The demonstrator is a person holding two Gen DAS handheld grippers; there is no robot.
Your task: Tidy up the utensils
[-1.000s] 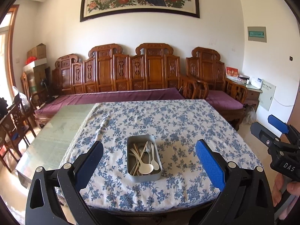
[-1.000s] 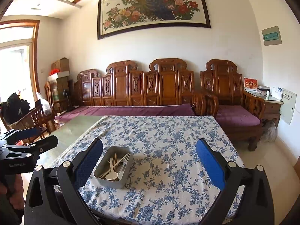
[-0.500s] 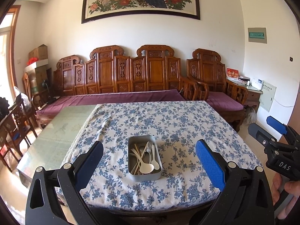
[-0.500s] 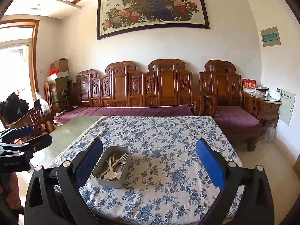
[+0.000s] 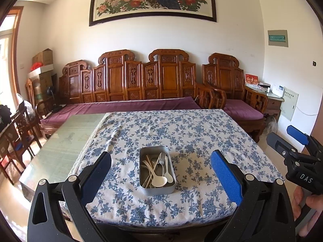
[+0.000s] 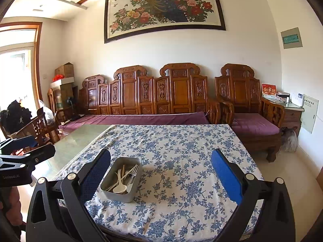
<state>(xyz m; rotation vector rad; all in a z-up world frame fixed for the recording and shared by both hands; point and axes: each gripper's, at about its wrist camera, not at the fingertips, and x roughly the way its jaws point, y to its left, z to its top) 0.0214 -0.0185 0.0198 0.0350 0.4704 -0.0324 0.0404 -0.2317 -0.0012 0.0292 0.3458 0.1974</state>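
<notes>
Both claws eased slightly closer to tabletop (image 5: pixel 201 137); left claw (image 5: pixel 160 171) spread, tin (image 5: pixel 157 189) centered ahead between its fingers; right claw (image 6: pixel 160 171) spread, tin ahead-left.

We see a blue-flowered tablecloth (image 5: pixel 181 133) covering the right part of the table (image 5: pixel 66 141), whose bare green glass shows along the left edge. Beyond the far edge stands a carved wooden sofa (image 5: pixel 141 78) with purple cushions. A framed peacock painting (image 6: pixel 163 8) hangs above it. Cardboard boxes (image 5: pixel 42 57) are stacked in the left corner.
</notes>
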